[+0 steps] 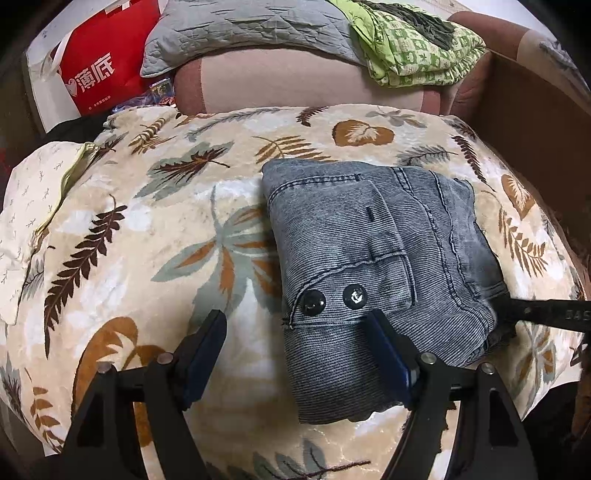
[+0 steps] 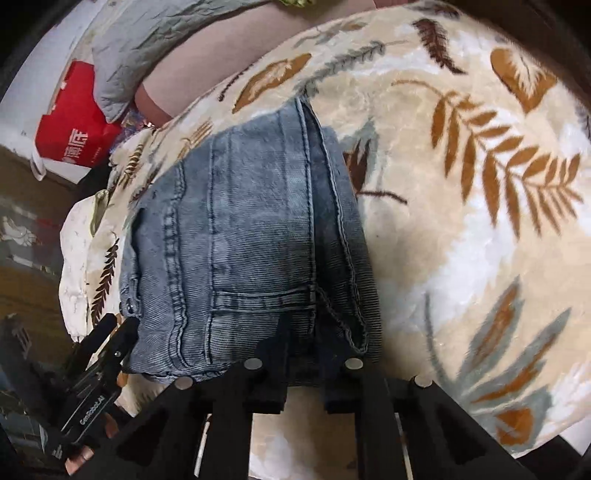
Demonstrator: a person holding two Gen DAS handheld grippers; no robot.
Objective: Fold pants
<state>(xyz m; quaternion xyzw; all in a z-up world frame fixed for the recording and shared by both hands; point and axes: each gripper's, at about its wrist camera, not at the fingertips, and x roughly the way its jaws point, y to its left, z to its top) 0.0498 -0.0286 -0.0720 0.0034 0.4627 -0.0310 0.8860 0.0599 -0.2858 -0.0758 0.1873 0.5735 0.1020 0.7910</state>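
The grey-blue denim pants [image 1: 373, 266] lie folded into a compact bundle on a leaf-patterned blanket [image 1: 155, 229]. Two black snap buttons [image 1: 313, 302] face up near the near edge. My left gripper [image 1: 295, 332] is open, its left finger over the blanket and its right finger [image 1: 384, 343] over the pants' near edge. My right gripper [image 2: 304, 354] is closed on the edge of the pants [image 2: 240, 236]; in the left wrist view it enters from the right [image 1: 546, 314]. The left gripper also shows in the right wrist view [image 2: 107, 350].
A pink-brown sofa [image 1: 295, 81] stands behind the blanket, with a grey quilted pillow [image 1: 251, 29] and a green patterned cloth [image 1: 417, 44] on it. A red bag [image 1: 99, 70] sits at the far left. A white cloth [image 1: 33, 206] lies at the blanket's left edge.
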